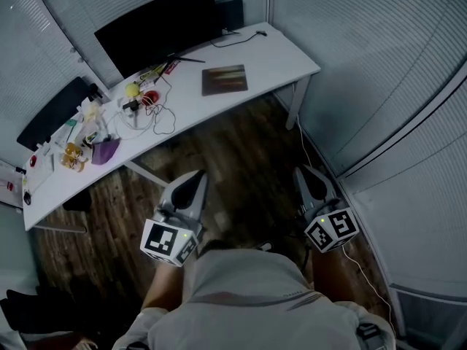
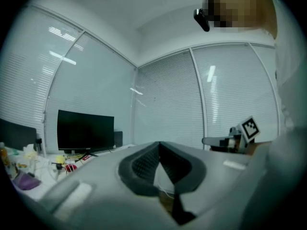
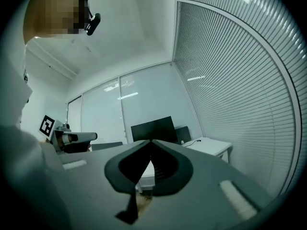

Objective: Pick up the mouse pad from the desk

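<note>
The mouse pad (image 1: 225,79) is a dark brownish square lying flat on the white desk (image 1: 277,60), right of the desk's middle and in front of the monitor. Both grippers hang over the wooden floor, well short of the desk and pointing toward it. My left gripper (image 1: 197,178) is shut with nothing in it; in its own view the jaws (image 2: 159,145) meet at a point. My right gripper (image 1: 305,172) is shut and empty too, its jaws (image 3: 151,143) touching. The mouse pad does not show in either gripper view.
A black monitor (image 1: 157,28) stands at the desk's back, and a second dark screen (image 1: 55,111) sits further left. Cables, a yellow ball (image 1: 132,90) and a purple object (image 1: 106,150) clutter the desk's left half. Blind-covered glass walls close in at the right. A white cable (image 1: 357,268) trails over the floor.
</note>
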A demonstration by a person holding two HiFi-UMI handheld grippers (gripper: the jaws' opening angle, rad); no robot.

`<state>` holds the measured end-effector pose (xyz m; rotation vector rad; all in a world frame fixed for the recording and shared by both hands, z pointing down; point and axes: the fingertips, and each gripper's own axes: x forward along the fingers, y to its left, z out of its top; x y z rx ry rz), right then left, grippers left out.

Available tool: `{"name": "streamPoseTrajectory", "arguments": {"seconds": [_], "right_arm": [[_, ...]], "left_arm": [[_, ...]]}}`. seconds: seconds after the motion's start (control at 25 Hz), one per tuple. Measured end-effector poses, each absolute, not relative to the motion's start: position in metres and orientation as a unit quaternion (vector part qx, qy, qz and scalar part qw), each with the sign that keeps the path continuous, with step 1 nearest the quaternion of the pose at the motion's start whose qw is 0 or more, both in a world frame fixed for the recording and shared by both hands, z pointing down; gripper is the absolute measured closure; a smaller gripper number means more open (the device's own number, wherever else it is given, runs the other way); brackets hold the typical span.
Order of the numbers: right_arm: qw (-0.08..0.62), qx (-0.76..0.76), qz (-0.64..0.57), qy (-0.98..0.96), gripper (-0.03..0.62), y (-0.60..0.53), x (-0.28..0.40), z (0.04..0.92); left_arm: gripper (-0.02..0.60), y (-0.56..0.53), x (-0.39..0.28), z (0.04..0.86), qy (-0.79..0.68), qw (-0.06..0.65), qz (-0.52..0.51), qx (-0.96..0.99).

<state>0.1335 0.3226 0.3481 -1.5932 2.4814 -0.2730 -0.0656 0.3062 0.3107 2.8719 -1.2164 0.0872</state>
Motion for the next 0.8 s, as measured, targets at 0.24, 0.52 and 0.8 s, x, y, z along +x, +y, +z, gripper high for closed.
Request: {"name": "streamPoseTrajectory", "arguments": {"seconds": [0.24, 0.52, 0.8], "right_arm": [[0.086, -0.532, -0.105, 0.836, 0.589, 0.317, 0.162, 0.364], [0.082, -0.553, -0.12, 0.821, 0.589, 0.284, 0.178, 0.377], [0.062, -0.58, -0.118, 0.803, 0.589, 0.207, 0.179, 0.374]], "left_arm": [[0.58, 0.3, -0.043, 0.329, -0.397, 0.03, 0.031, 0.917], [0.58, 0.254, -0.028, 0.338, -0.384, 0.038, 0.031, 0.922], [0.58, 0.165, -0.028, 0.34, -0.359, 0.031, 0.015, 0.933]]}}
